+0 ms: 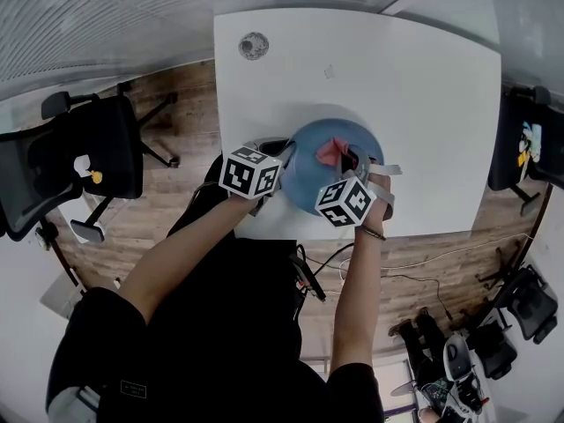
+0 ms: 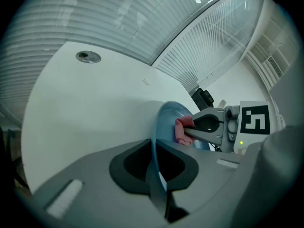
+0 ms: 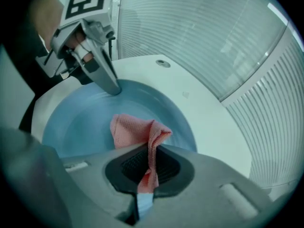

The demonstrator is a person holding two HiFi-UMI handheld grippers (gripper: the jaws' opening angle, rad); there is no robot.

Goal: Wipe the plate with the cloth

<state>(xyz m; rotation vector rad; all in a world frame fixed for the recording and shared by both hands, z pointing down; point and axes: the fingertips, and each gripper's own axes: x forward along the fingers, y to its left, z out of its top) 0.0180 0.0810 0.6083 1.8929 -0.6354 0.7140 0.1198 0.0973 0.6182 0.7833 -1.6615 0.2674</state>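
While the blue plate [image 3: 80, 122] looks smooth and glossy, the pink cloth [image 3: 130, 129] is a crumpled waffle-weave rag. The left gripper [image 2: 154, 146] slants downward, jaws clamped on the plate's rim. The right gripper [image 3: 149, 151] points steeply down, pinching the cloth, which bunches just past its tips on the plate's inner face.

A plate [image 1: 304, 176] is resting at the desk's [image 1: 423, 86] near edge, a cloth [image 1: 330, 152] lying on it, a cable grommet [image 1: 253, 46] sitting behind-left.
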